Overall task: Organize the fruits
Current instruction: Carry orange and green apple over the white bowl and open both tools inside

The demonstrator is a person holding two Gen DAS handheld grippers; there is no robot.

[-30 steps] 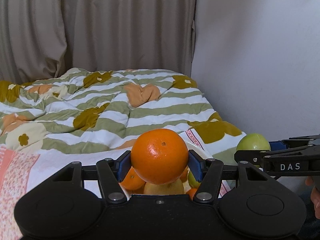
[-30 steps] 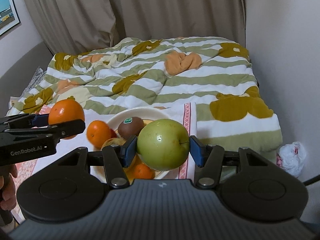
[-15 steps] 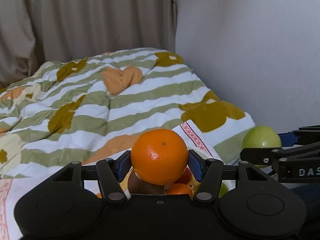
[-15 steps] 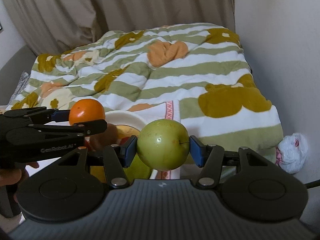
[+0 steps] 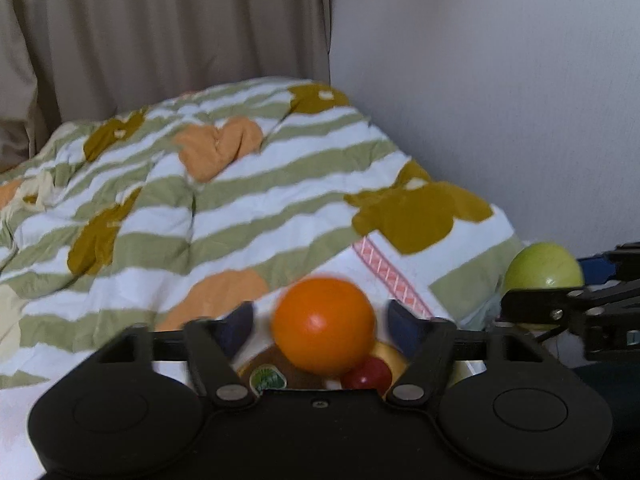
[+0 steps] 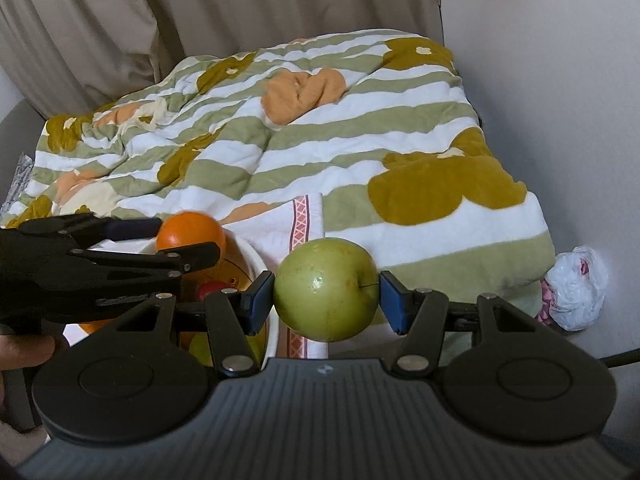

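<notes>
Here the left hand-held gripper [image 5: 322, 322] stands with its blue pads spread apart; the orange [image 5: 324, 326] lies between them, and a narrow gap shows on each side, so the pads appear clear of the fruit, though blur makes contact hard to judge. The orange sits directly above the white bowl [image 6: 256, 260], over a brown kiwi with a green sticker [image 5: 269, 379] and a small red fruit [image 5: 367, 372] inside it. The right hand-held gripper [image 6: 326, 290] pinches the green apple [image 6: 326, 289] between its two blue pads, which press against the fruit's left and right flanks; the apple is held in the air just to the right of the bowl's rim. From the left wrist view the same apple appears at the far right edge, beside the black fingers of the right tool. The bowl rests on a white cloth with a pink patterned border [image 6: 301, 220], spread over a bed with a green-striped quilt [image 6: 360, 128]. A beige curtain [image 6: 200, 8] hangs behind the bed, and a crumpled white plastic bag [image 6: 578, 286] lies by the wall.
</notes>
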